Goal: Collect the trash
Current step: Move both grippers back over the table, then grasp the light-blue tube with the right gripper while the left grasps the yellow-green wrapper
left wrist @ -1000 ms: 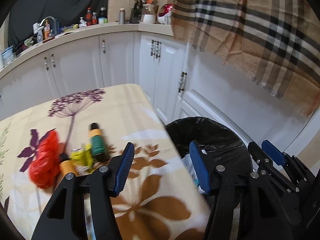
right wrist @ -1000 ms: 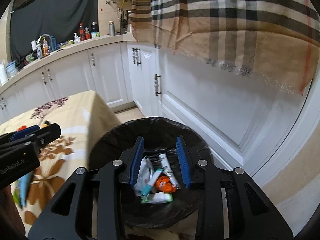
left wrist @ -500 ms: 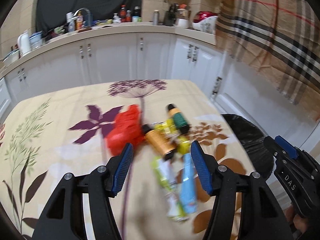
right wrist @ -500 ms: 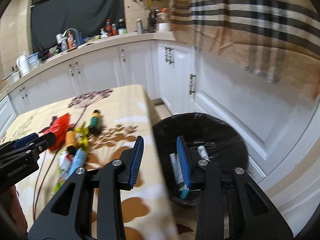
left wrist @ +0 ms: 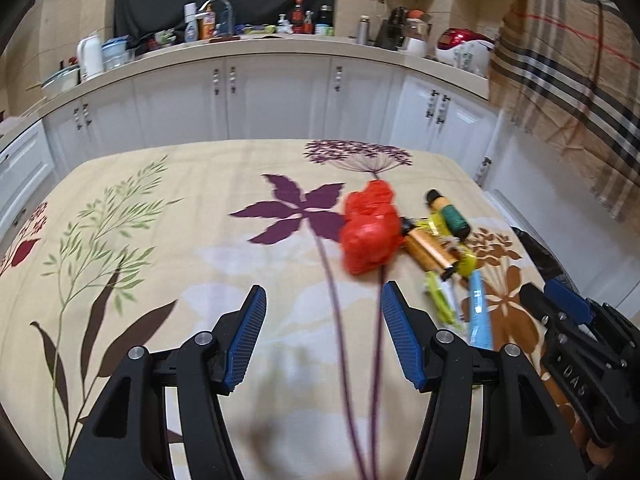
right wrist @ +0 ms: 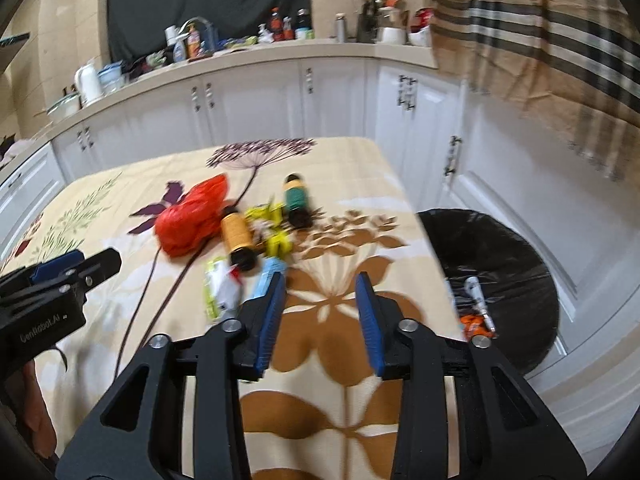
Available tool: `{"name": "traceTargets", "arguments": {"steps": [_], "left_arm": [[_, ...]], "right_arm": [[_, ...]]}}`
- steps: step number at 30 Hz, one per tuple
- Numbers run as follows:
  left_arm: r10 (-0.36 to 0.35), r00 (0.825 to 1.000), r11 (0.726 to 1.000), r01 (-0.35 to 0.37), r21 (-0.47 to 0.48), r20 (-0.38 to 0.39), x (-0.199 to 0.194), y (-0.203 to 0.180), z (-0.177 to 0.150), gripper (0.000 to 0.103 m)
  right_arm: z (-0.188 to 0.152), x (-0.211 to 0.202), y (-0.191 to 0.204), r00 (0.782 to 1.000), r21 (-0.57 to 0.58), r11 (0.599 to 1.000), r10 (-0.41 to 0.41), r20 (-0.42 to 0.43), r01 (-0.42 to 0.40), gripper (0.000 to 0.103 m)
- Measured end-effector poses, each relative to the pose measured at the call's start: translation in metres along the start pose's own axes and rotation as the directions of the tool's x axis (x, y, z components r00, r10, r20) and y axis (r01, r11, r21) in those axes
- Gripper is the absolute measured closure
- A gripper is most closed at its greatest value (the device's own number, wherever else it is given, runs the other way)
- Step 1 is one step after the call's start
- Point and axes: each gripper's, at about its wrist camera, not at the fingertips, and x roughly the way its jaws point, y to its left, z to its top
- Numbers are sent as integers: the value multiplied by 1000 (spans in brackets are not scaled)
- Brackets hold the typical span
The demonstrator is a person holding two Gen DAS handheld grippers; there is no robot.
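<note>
A heap of trash lies on the flowered tablecloth [left wrist: 168,240]: a crumpled red plastic bag [left wrist: 370,234] [right wrist: 190,216], an orange bottle [left wrist: 428,256] [right wrist: 237,236], a green bottle [left wrist: 450,214] [right wrist: 296,200], yellow wrappers [right wrist: 274,232], a light blue tube [left wrist: 478,314] [right wrist: 269,276] and a green-white packet [right wrist: 218,292]. My left gripper [left wrist: 323,320] hangs open over the cloth, short of the red bag, nothing between its pads. My right gripper [right wrist: 320,304] is empty, its jaws opening, just right of the blue tube. The black-lined trash bin [right wrist: 500,280] stands right of the table with several pieces inside.
White kitchen cabinets [left wrist: 280,96] and a cluttered counter [left wrist: 240,36] run behind the table. A plaid cloth [right wrist: 540,40] hangs at upper right. The table's right edge [right wrist: 412,208] drops off beside the bin. My right gripper shows at the lower right in the left wrist view.
Both views have swung left from the bin to the table, so the trash heap now lies ahead of both grippers. The right jaws stand wider than before.
</note>
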Motion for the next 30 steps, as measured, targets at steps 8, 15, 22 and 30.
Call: {"name": "traceTargets", "arguments": {"steps": [8, 15, 22, 30], "left_arm": [[25, 1000, 999, -25, -39, -15, 3, 28, -4, 44], [10, 999, 999, -12, -48, -35, 7, 32, -7, 44], [-9, 999, 999, 7, -38, -46, 9, 23, -9, 42], [-51, 997, 999, 50, -19, -59, 12, 0, -11, 42]], "right_arm": [[-1, 14, 26, 998, -47, 999, 2, -63, -5, 61], [-4, 29, 32, 988, -68, 998, 4, -154, -15, 62], [-7, 32, 29, 982, -59, 997, 32, -184, -44, 85], [-8, 21, 15, 989, -48, 998, 22, -145, -29, 88]]}}
